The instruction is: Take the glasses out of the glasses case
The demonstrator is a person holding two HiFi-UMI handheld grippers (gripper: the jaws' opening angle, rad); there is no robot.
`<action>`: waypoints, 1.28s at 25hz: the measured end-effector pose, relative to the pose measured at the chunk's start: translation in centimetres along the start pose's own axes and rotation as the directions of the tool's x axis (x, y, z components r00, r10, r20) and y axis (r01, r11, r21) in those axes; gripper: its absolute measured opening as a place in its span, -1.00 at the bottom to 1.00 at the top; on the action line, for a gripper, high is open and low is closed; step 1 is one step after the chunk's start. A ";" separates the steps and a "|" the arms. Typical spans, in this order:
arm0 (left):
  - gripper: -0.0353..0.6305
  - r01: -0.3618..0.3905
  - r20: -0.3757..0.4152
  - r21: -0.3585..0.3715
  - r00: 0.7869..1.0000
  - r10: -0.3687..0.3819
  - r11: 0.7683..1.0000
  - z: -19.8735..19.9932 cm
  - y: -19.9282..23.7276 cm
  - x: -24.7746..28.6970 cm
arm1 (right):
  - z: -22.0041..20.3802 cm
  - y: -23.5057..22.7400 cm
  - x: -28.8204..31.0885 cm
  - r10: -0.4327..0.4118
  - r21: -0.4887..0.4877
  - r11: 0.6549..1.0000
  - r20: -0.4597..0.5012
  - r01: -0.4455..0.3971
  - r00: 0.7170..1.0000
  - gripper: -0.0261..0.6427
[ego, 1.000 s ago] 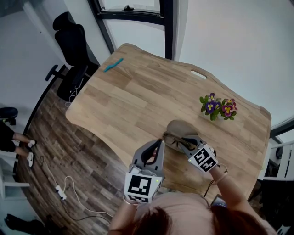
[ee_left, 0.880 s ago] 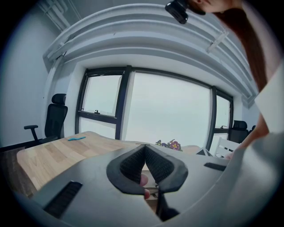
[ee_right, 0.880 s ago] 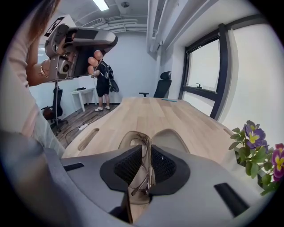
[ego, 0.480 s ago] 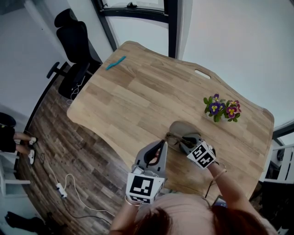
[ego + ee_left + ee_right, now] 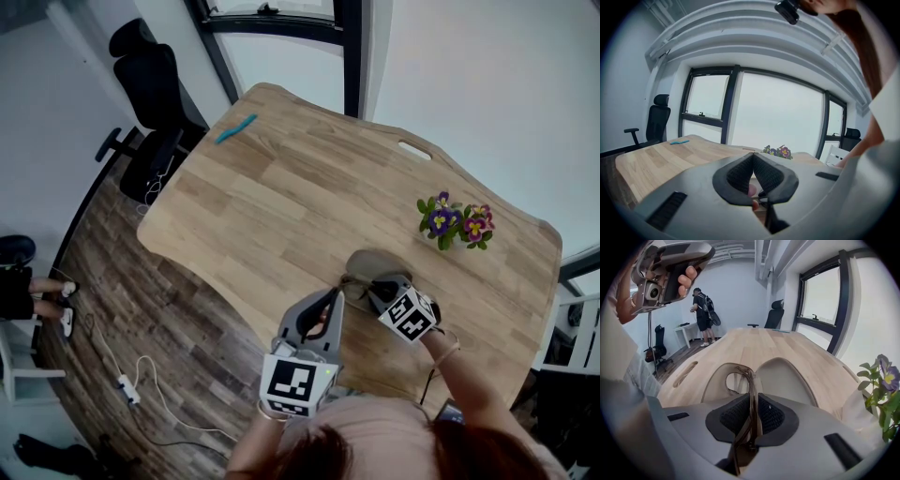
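Observation:
A grey-beige glasses case point(image 5: 373, 263) lies on the wooden table point(image 5: 272, 202) near its front edge. Brown translucent glasses point(image 5: 355, 281) sit at the case's near side. My right gripper point(image 5: 377, 289) is shut on the glasses; in the right gripper view the frame point(image 5: 751, 385) runs upright between the pads, with the case point(image 5: 787, 376) just behind it. My left gripper point(image 5: 325, 311) hangs raised over the table's near edge, left of the case. In the left gripper view its jaws point(image 5: 753, 155) are shut with nothing between them.
A pot of purple and pink flowers point(image 5: 457, 223) stands right of the case. A teal pen-like thing point(image 5: 233, 130) lies at the far left corner. A black office chair point(image 5: 150, 84) is beyond the table. A person point(image 5: 704, 310) stands far off in the room.
The right gripper, shut on the glasses, has shifted slightly at the case's near side. The left gripper has stayed raised and shut.

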State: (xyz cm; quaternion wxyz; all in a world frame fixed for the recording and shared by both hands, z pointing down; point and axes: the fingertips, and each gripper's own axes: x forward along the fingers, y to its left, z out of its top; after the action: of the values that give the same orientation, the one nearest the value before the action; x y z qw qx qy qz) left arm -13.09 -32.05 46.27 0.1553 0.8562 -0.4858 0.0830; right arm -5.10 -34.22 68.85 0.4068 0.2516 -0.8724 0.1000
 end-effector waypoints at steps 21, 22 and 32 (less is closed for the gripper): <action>-0.89 -0.047 0.007 0.015 0.999 0.047 0.999 0.0 -0.1 -1.3 | 1.1 0.6 -2.0 -0.026 -0.106 0.994 0.025 0.028 0.999 -0.88; -0.89 -0.050 0.010 0.014 0.999 0.050 0.999 0.0 -0.2 -1.4 | 1.2 0.6 -2.2 -0.033 -0.105 0.994 0.032 0.036 0.999 -0.88; -0.89 -0.074 0.044 0.012 0.996 0.073 0.997 1.0 -0.5 -2.7 | 2.6 0.3 -4.8 -0.085 -0.063 0.994 0.108 0.092 0.991 -0.88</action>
State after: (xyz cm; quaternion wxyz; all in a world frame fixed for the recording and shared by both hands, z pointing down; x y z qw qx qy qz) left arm -14.00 -29.98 44.44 0.1355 0.8404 -0.5196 0.0735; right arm -4.32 -33.24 63.54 0.3727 0.2811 -0.8835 0.0389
